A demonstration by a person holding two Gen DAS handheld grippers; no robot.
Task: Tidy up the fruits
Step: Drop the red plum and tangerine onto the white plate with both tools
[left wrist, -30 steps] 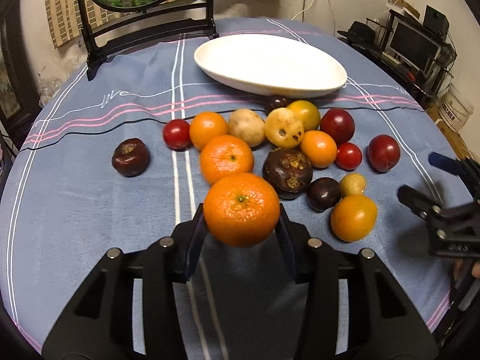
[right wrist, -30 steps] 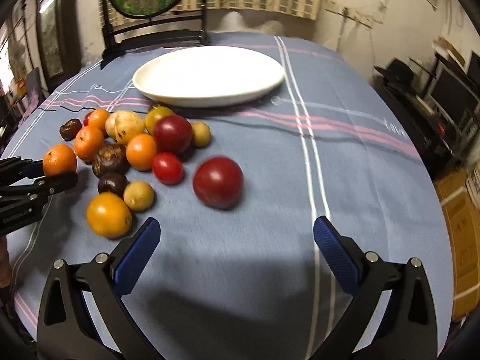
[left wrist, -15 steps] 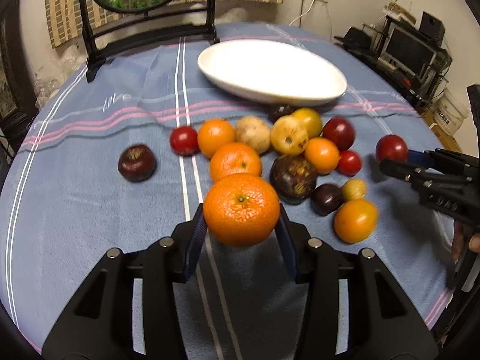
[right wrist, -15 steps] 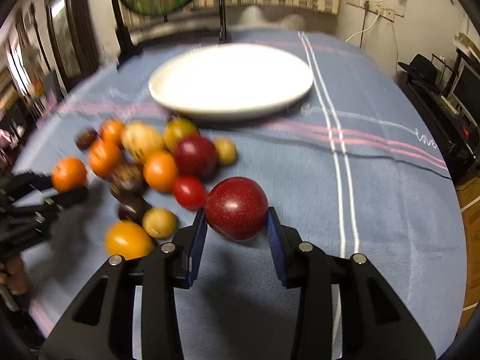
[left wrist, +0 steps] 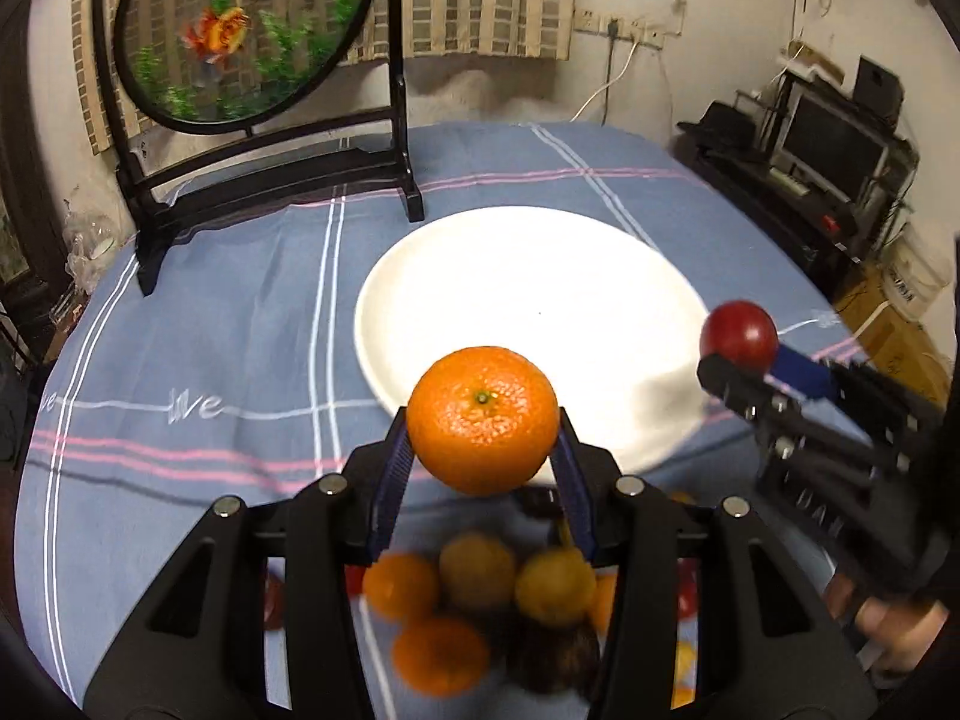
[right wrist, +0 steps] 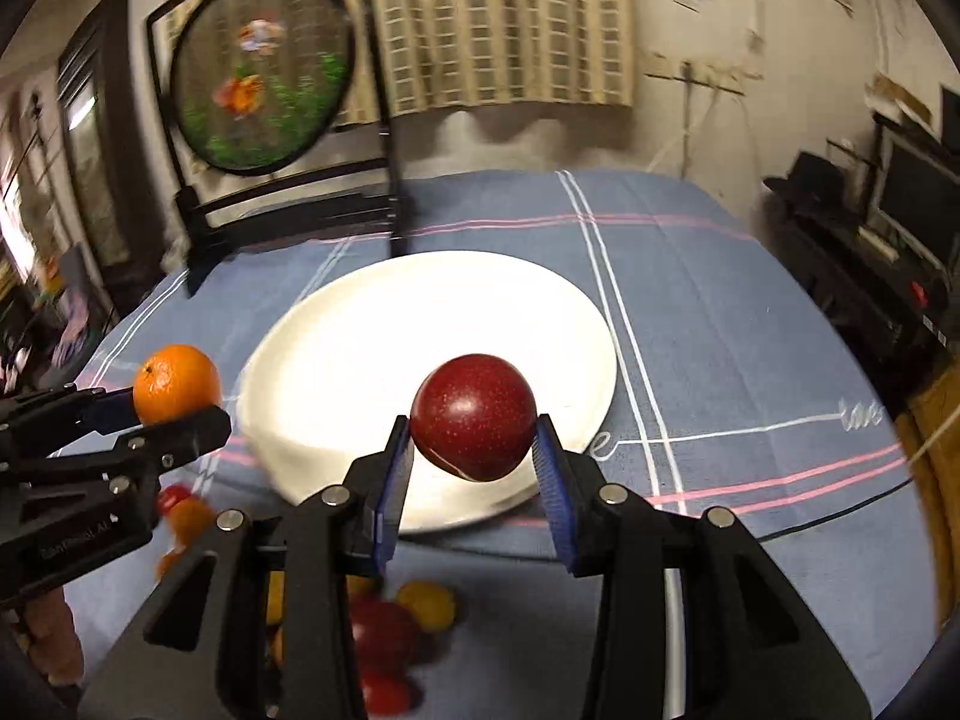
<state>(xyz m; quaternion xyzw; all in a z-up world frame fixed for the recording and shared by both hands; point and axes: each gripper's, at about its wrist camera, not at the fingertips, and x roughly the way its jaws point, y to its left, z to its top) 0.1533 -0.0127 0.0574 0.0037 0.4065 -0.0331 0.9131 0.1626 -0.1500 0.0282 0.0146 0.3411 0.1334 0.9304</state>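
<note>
Two fruits carried over an empty plate, both at risk of rolling once released

The surface, under a blue striped cloth, carries the white plate, which is shallow and bare, so a round fruit let go above it could roll off its low rim. The pile of remaining fruit lies blurred below the grippers and could be knocked. The left gripper is clamped on the orange near the plate's near edge; the right gripper is clamped on the red plum. With both held close together over one plate, a collision between them is judged possible.
</note>
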